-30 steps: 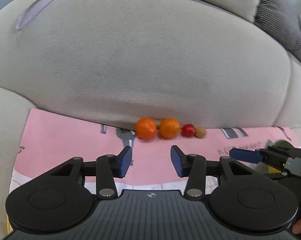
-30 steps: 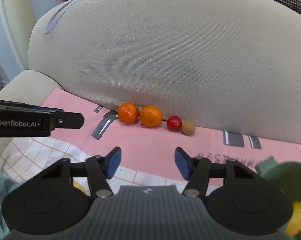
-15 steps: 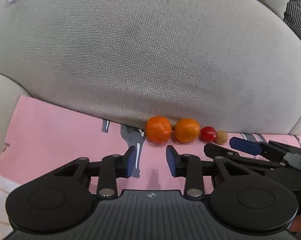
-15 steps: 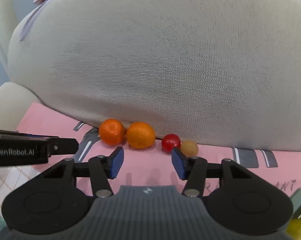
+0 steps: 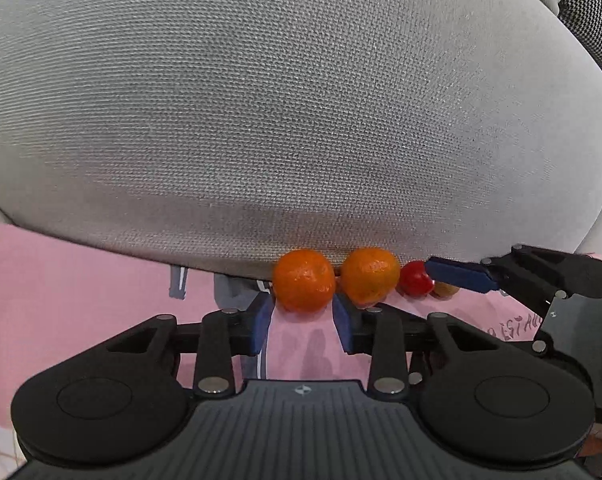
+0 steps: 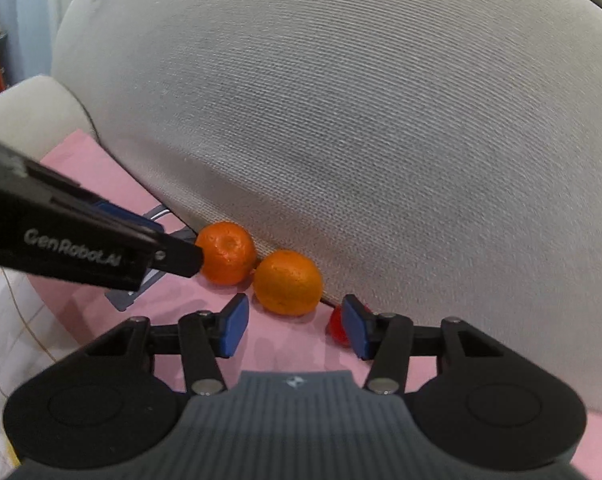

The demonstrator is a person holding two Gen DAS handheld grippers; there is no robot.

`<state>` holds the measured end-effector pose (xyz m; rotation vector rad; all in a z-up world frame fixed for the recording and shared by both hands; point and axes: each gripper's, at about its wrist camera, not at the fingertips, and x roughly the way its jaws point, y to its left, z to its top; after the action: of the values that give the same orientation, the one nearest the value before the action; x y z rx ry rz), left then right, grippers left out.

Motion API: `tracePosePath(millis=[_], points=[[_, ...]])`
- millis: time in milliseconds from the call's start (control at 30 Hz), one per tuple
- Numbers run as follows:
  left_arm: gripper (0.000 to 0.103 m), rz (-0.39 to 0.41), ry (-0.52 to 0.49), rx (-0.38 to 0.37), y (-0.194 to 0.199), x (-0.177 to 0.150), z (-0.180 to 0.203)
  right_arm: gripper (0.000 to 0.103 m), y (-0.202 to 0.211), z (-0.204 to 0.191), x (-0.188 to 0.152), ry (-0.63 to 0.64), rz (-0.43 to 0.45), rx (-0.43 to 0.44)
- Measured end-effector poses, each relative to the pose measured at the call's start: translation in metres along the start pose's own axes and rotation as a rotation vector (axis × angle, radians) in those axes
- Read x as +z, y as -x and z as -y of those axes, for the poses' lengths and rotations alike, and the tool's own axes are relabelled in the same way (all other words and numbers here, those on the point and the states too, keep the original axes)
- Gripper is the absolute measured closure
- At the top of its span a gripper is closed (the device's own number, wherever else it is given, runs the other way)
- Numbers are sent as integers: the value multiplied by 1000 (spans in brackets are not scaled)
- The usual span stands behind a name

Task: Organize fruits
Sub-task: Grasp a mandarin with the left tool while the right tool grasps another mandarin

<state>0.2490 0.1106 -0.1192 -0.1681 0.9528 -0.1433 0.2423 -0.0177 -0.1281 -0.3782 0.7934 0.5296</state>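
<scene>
Your right gripper [image 6: 295,328] hides most of the red fruit [image 6: 337,326]; jaws apart, second orange [image 6: 288,282] at 12. Left gripper [image 5: 303,316] narrowed, pads flanking the left orange [image 5: 304,280]; can't tell if it's clamped.

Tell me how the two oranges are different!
The left orange is a deeper reddish orange; the right orange is paler and yellower. The left orange sits at the left gripper's blue fingertips; the right orange lies ahead of the right gripper, whose pads stand apart from it. Both are round, side by side against the cushion.
</scene>
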Motion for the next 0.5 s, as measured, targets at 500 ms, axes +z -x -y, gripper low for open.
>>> tracePosePath(millis=[500], points=[[55,-33,37,-43,-37,8,-8,61,-31,-17,3,116,7,1]])
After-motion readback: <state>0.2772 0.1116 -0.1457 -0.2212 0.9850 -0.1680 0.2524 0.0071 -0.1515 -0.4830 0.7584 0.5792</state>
